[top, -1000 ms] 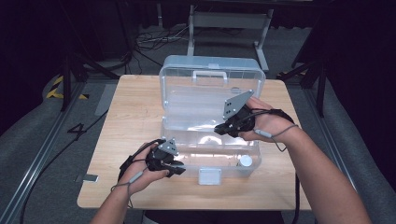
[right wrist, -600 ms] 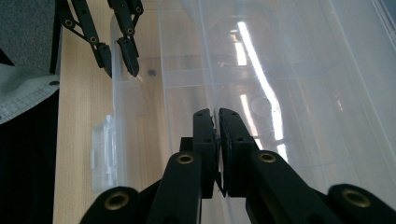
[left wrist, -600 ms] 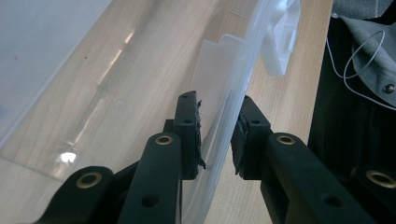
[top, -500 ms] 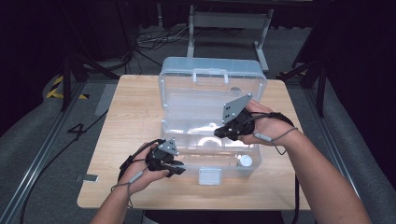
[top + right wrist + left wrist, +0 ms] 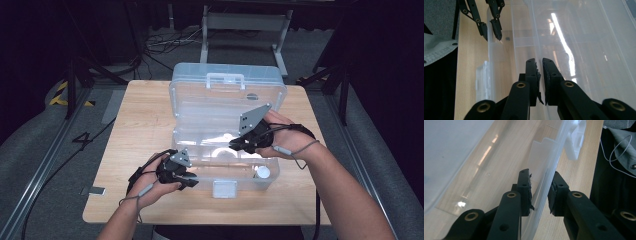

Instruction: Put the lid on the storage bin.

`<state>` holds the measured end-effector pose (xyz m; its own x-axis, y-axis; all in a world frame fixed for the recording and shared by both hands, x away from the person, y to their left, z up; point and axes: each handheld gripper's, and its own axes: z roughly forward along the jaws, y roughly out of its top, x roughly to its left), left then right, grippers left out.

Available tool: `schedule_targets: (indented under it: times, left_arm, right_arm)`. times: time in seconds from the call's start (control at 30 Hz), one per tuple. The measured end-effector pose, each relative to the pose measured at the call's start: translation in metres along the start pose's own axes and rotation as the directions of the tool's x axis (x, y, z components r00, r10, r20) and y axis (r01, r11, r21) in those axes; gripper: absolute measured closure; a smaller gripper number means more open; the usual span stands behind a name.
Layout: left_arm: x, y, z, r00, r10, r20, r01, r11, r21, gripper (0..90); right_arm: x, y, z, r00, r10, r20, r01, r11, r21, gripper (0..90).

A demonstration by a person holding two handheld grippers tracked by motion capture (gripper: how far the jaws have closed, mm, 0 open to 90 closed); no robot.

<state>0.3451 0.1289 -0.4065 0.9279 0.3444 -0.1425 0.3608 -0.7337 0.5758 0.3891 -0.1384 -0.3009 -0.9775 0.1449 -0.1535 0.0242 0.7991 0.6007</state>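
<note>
A clear plastic box (image 5: 200,107) stands on the wooden table (image 5: 140,125) with its lid tipped up and back. My left gripper (image 5: 192,182) is at the base's front left. In the left gripper view it (image 5: 541,195) stands open, one jaw on each side of the front wall (image 5: 549,167), with a gap both sides. My right gripper (image 5: 235,146) is over the base, near the lid's bottom edge. In the right gripper view it (image 5: 541,75) is shut on a thin clear wall of the box (image 5: 534,30). The left gripper (image 5: 491,31) shows there at the top left.
A white latch (image 5: 224,189) hangs at the middle of the box's front. A white round thing (image 5: 262,172) lies inside the base at the right. The lid's handle (image 5: 225,80) points to the far side. Cables and a metal frame (image 5: 245,22) lie on the floor beyond the table.
My right gripper has moved slightly down and toward the person, along the inside of the box. The left gripper and the lid have stayed put.
</note>
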Motion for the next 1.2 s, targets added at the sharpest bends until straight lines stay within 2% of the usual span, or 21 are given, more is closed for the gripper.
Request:
schedule_targets:
  times: [0.5,0.67,0.97,1.2]
  left_arm:
    - [-0.002,0.001,0.001,0.999,0.04,-0.02,-0.039,0.9992,0.011,75.4]
    - [-0.002,0.001,0.001,0.9989,0.044,-0.02,-0.043,0.999,0.014,75.4]
    - [-0.003,0.001,0.001,0.9987,0.044,-0.024,-0.044,0.9989,0.015,75.6]
    - [-0.003,0.001,0.001,0.9987,0.044,-0.025,-0.043,0.9989,0.016,75.6]
  right_arm:
    - [0.005,-0.003,0.002,0.9999,0.003,-0.015,-0.003,1.0,-0.004,82.7]
    - [0.008,-0.003,0.003,0.9999,-0.004,-0.016,0.004,1.0,0.003,82.4]
    - [0.01,-0.008,0.004,0.9994,0.019,-0.029,-0.02,0.999,-0.025,80.0]
    - [0.012,-0.01,0.005,0.9991,0.018,-0.038,-0.019,0.999,-0.031,77.8]
